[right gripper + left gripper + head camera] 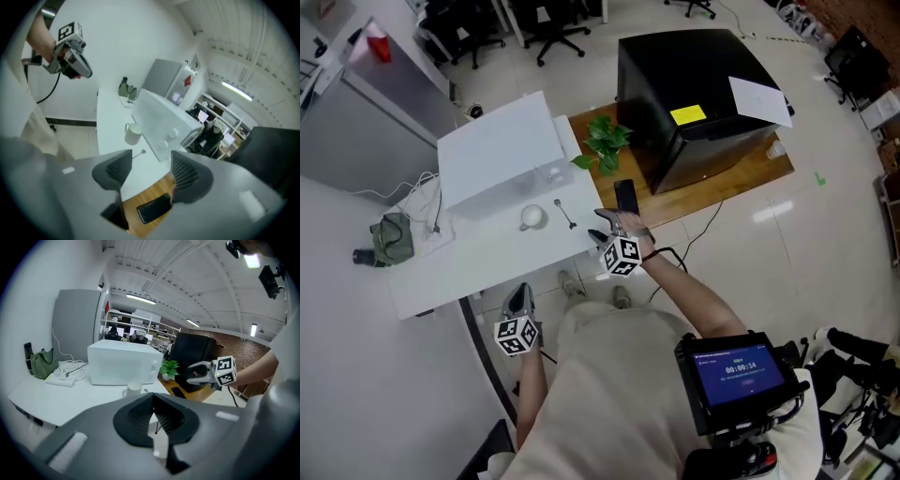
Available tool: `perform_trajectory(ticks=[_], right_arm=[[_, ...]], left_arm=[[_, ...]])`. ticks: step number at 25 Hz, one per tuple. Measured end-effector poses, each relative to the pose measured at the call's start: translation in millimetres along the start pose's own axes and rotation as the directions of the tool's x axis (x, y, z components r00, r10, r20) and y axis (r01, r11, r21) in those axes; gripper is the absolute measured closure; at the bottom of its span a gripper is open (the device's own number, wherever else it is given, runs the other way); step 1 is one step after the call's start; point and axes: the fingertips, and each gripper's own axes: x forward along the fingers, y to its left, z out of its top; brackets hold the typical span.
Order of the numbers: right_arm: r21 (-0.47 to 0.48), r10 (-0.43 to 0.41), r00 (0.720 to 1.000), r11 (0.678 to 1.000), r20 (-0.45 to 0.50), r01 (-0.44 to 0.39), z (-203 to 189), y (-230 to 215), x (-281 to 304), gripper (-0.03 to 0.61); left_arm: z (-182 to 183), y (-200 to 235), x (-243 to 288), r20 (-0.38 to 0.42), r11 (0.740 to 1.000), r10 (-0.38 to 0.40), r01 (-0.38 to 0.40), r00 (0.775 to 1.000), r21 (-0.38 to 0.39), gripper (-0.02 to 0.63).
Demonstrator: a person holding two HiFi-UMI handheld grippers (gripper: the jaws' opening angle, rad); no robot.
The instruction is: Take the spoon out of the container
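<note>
A white mug (532, 217) stands on the white table (469, 258) in front of the microwave. The spoon (565, 214) lies flat on the table just right of the mug, outside it. My right gripper (603, 232) hovers at the table's right corner, a short way right of the spoon, open and empty. In the right gripper view the mug (133, 133) and spoon (139, 153) lie ahead of the spread jaws of my right gripper (149, 176). My left gripper (518, 298) hangs below the table's front edge, shut on nothing; from it the mug (133, 389) shows beyond its own closed tips (153, 412).
A white microwave (500, 150) fills the back of the table. A bag (392, 238) and cables (427, 202) lie at the left end. Right of the table a wooden top (741, 173) carries a phone (625, 197), a plant (605, 141) and a black box (694, 98).
</note>
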Motion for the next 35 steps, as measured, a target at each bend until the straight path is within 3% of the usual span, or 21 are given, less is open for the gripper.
perform_trajectory(ticks=[7, 11, 16, 22, 24, 29, 30, 35], right_arm=[[-0.006, 0.042, 0.979, 0.999, 0.2, -0.041, 92.0, 35.6, -97.2, 0.345], [0.092, 0.049, 0.965, 0.993, 0.258, -0.075, 108.4, 40.7, -141.3, 0.35], [0.231, -0.027, 0.969, 0.972, 0.245, -0.031, 109.2, 35.9, -201.2, 0.371], [0.287, -0.076, 0.98, 0.958, 0.185, 0.02, 99.4, 65.4, -226.3, 0.38], [0.349, -0.089, 0.984, 0.937, 0.154, 0.03, 90.1, 80.4, -221.0, 0.38], [0.55, -0.037, 0.997, 0.835, 0.071, -0.008, 73.7, 107.1, -201.6, 0.38], [0.558, -0.026, 0.998, 0.83, 0.063, -0.014, 74.3, 111.7, -199.4, 0.38], [0.422, 0.02, 0.999, 0.906, 0.028, -0.03, 91.2, 143.9, -184.7, 0.405]], left_arm=[[-10.6, -26.1, -31.6, 0.01, 0.999, -0.035, 0.035, 0.999, 0.027, 0.614], [-3.9, -25.0, -32.8, 0.022, 0.999, -0.048, 0.048, 0.999, -0.014, 0.614], [1.6, -26.5, -44.9, 0.03, 0.995, -0.087, 0.088, 0.996, -0.042, 0.614], [-16.9, -37.2, -60.7, 0.025, 0.988, -0.14, 0.141, 0.99, -0.068, 0.614], [-32.4, -40.8, -71.6, 0.009, 0.983, -0.159, 0.159, 0.987, -0.086, 0.614], [-49.9, -30.9, -96.7, 0.009, 0.979, -0.177, 0.177, 0.984, -0.1, 0.614], [-51.1, -26.6, -101.8, 0.015, 0.98, -0.171, 0.172, 0.985, -0.102, 0.614], [-56.6, -1.5, -122.0, 0.041, 0.982, -0.14, 0.144, 0.989, -0.12, 0.614]])
